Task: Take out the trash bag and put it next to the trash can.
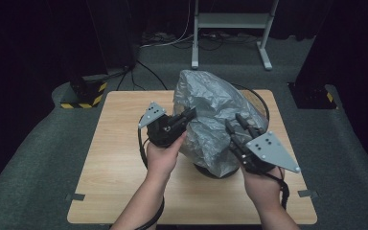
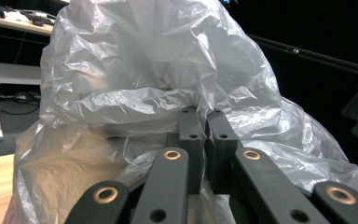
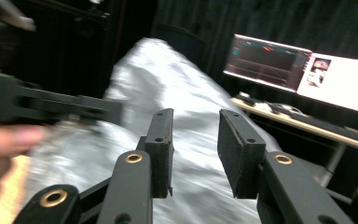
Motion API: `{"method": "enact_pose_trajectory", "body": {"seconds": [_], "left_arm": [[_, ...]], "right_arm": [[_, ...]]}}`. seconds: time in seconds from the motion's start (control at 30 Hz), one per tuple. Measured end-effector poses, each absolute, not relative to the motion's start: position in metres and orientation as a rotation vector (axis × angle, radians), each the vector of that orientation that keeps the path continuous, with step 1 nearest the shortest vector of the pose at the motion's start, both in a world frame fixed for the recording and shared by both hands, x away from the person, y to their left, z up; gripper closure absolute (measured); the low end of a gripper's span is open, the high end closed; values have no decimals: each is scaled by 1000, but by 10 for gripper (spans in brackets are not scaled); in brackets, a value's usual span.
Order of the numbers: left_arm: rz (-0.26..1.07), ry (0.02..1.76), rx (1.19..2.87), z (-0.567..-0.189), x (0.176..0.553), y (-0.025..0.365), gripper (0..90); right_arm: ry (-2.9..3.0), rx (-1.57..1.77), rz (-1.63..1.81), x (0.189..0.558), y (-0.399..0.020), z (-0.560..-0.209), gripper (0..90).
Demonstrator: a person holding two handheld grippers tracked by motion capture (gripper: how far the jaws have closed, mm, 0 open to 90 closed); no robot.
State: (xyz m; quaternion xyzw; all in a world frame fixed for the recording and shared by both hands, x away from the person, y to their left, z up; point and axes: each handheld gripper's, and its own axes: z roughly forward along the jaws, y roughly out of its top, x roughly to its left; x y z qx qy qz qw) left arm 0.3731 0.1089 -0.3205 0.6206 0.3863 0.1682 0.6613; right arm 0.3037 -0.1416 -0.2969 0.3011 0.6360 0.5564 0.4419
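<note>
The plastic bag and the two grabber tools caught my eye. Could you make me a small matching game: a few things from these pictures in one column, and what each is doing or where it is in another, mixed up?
Things:
1. left gripper
2. right gripper
3. grey plastic bag
4. wooden table

States or places:
A. jaws apart, nothing between them
B. crumpled and puffed up, standing tall in the middle of the table
C. jaws closed on a fold of plastic
D. bare light surface under everything

Pairs: 1-C, 2-A, 3-B, 4-D
</note>
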Motion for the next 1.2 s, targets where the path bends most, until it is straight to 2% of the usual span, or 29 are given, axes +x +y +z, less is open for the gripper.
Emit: {"method": "enact_pose_trajectory", "body": {"seconds": [0.27,0.53,0.73,1.0,1.2], "left_arm": [[400,869,1411,-317,372,110,869],[444,837,1412,-312,369,105,871],[460,834,1410,-311,369,104,872],[486,791,1377,-299,366,103,874],[523,748,1350,-288,364,101,875]], "right_arm": [[1538,869,1295,309,-202,-303,620],[1535,997,1183,316,-250,-338,543],[1574,1074,1126,328,-270,-366,498],[1657,1211,1083,349,-292,-418,367],[1706,1270,1060,359,-297,-440,301]]}}
